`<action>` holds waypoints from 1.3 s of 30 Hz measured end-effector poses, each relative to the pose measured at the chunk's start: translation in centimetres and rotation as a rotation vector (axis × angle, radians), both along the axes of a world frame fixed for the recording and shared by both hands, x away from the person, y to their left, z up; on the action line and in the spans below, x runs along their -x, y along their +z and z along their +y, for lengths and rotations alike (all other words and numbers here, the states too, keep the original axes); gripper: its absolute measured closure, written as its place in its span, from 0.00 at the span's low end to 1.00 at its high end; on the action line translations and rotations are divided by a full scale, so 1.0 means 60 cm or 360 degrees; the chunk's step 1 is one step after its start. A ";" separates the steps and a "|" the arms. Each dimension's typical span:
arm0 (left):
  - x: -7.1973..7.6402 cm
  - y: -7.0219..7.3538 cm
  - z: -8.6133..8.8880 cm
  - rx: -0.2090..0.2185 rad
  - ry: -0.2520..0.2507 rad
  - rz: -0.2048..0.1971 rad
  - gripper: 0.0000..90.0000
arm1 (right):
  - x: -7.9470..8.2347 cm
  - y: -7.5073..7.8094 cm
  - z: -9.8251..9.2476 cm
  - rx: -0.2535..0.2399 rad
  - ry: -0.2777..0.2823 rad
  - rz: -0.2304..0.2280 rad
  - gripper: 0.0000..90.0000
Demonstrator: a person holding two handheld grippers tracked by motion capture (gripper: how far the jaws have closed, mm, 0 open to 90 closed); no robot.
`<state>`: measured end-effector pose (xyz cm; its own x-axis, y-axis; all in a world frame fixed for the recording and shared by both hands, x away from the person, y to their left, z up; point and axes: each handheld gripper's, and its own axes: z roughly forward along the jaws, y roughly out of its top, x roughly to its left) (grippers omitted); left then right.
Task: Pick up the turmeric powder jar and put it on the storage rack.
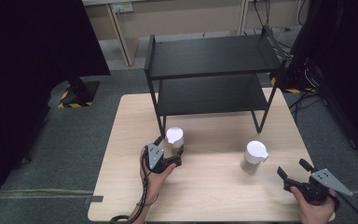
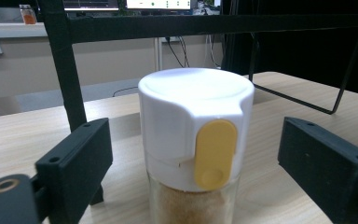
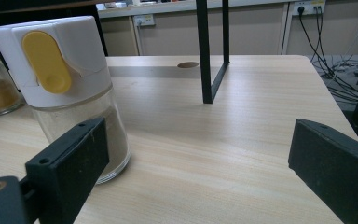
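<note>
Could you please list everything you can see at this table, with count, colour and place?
Seasoning jars: two, clear glass with white lids and yellow tabs; left jar between the left fingers, right jar standing free.
Shelf rack: one, black, two tiers, at the table's far edge.
Table: one, light wood.
Left gripper: one, black, fingers either side of the left jar, not yet pressing.
Right gripper: one, black, open, near the right jar.

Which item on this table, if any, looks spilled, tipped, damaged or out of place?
Nothing stands out. Both jars, the left jar between the left claw's open jaws and the right jar, stand upright with white lids on; the table shows no spill, and the black shelf stands square.
</note>
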<state>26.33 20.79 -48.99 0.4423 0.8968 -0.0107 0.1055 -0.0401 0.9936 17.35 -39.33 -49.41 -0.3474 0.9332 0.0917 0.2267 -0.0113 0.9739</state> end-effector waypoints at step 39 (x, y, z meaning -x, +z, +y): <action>-0.025 0.013 -0.032 -0.0021 0.0062 0.0035 0.34 | -0.002 0.001 -0.003 -0.0014 0.0012 0.0013 0.06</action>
